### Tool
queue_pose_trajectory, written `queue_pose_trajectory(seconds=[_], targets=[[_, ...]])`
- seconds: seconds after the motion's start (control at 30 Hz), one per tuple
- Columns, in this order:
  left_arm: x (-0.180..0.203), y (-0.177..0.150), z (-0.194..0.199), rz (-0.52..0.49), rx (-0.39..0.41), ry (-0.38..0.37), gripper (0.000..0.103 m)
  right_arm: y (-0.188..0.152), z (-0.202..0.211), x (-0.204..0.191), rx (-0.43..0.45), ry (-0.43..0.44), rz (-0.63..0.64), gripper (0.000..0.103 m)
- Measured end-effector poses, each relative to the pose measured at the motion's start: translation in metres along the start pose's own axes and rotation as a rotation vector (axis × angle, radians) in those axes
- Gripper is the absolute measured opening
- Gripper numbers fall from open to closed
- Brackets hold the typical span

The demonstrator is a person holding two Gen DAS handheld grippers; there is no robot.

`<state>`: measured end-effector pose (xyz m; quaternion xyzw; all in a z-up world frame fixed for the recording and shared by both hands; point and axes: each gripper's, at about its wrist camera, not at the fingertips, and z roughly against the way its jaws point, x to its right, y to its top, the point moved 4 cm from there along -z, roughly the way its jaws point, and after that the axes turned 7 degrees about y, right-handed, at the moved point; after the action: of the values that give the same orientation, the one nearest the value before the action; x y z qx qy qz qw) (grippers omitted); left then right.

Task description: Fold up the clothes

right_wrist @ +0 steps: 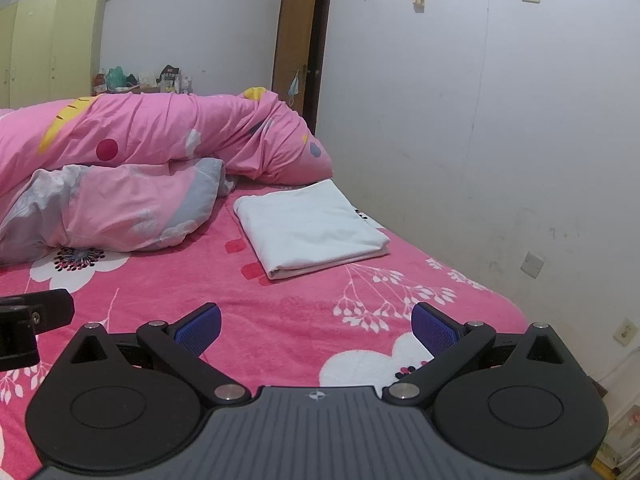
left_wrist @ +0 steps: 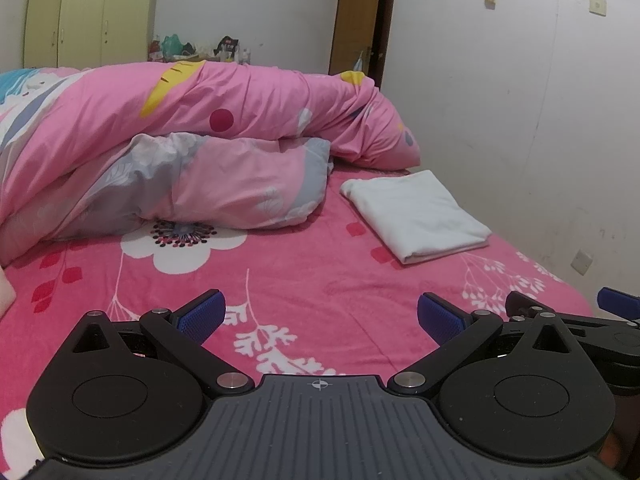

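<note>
A white garment [left_wrist: 418, 214] [right_wrist: 310, 228] lies folded into a flat rectangle on the pink flowered bed sheet [left_wrist: 304, 284] [right_wrist: 280, 304], near the wall side. My left gripper [left_wrist: 320, 316] hovers open over the sheet, well short of the garment, nothing between its blue pads [left_wrist: 202, 316]. My right gripper [right_wrist: 316, 326] is also open and empty, in front of the garment and apart from it. The right gripper shows at the right edge of the left wrist view [left_wrist: 568, 312]; part of the left one shows at the left edge of the right wrist view [right_wrist: 32, 320].
A bunched pink quilt [left_wrist: 168, 148] [right_wrist: 132, 168] fills the back and left of the bed. A white wall [left_wrist: 520, 100] [right_wrist: 480, 120] runs along the right side. A brown door [right_wrist: 300, 40] and a yellow wardrobe [left_wrist: 88, 12] stand at the back.
</note>
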<state>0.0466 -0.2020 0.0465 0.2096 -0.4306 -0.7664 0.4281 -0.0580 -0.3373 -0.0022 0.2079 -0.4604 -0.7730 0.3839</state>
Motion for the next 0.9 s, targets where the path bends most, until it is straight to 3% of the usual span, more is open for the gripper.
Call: queue_pose_trajectory(seconds=[0.9], targets=[[-0.0006, 0.0012, -0.0007, 0.004, 0.002, -0.002, 0.103, -0.0016, 0.0002, 0.0004, -0.006, 0.000, 0.002, 0.103]])
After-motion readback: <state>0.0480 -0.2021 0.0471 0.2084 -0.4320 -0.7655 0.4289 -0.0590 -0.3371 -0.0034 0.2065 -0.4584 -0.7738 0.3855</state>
